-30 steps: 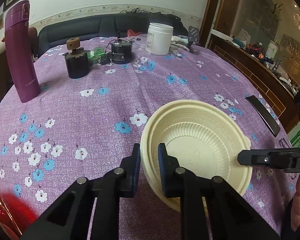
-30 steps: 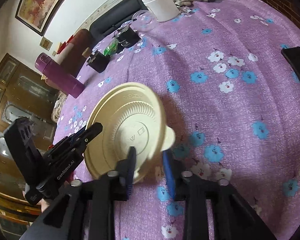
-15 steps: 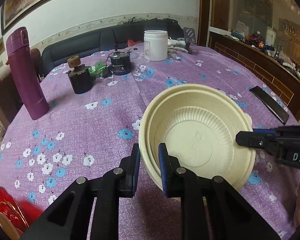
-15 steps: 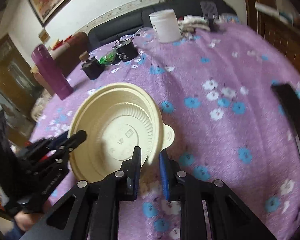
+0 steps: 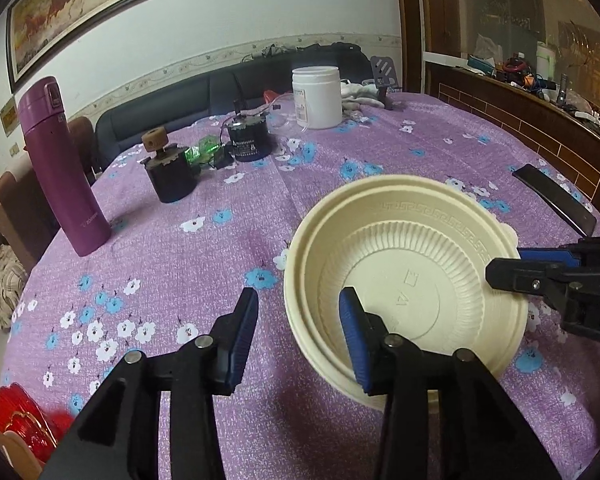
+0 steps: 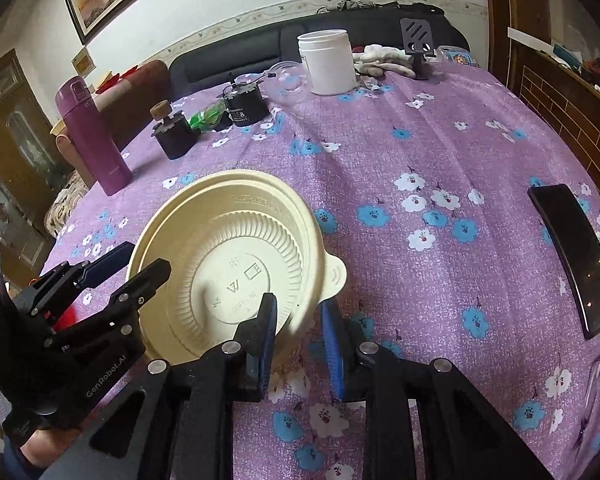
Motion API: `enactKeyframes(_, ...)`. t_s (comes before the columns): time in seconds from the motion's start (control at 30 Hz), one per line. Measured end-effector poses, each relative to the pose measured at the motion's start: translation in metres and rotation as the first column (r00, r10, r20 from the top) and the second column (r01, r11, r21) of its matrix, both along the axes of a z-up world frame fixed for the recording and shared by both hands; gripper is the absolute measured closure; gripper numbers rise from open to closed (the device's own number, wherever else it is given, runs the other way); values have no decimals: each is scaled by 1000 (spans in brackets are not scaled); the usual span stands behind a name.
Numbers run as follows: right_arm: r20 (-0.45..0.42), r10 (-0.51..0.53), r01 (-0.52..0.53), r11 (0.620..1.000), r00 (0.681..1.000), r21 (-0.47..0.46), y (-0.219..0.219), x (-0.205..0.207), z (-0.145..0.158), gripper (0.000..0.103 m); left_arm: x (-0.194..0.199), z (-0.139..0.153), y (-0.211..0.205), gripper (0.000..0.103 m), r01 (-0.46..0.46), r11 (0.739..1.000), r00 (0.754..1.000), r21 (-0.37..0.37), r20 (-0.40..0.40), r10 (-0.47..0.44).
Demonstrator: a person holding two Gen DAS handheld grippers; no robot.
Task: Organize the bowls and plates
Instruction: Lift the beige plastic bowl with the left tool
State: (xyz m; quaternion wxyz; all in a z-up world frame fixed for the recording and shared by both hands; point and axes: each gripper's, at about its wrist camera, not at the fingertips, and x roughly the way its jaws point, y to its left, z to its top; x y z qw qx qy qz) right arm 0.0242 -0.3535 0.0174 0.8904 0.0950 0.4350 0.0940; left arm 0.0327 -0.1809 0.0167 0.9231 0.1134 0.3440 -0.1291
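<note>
On the purple flowered tablecloth (image 5: 228,264) sit two nested cream bowls (image 5: 404,280). Only the right wrist view shows the rim tab and a glass at right. Left gripper (image 5: 298,332) is opening, rim between the jaws, pads clear. Right gripper (image 6: 300,340) likewise opening, astride the near rim.

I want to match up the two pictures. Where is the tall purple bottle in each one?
Left wrist view: the purple bottle stands upright at the far left on the flowered cloth.
Right wrist view: the same bottle stands at the upper left, beyond the cream bowl.
Shared landmark: the white jar at the table's far side, top centre in both views.
</note>
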Motion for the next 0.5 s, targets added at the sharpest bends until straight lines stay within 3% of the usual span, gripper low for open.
enactKeyframes(0.07, 9, -2, 2, 1000, 1000, -8, 1, -1, 0, 79, 0, 0, -2, 65, 9, 1000, 1000, -4, -3, -9)
enactKeyframes(0.13, 22, 0, 0, 1000, 1000, -16, 3, -3, 1, 81, -2, -1, -3, 81, 18, 1000, 1000, -6, -4, -18)
enactKeyframes(0.5, 46, 12, -12, 1000, 999, -2, 6, -6, 5, 81, -13, 9, -4, 82, -12, 999, 996, 36, 93, 9)
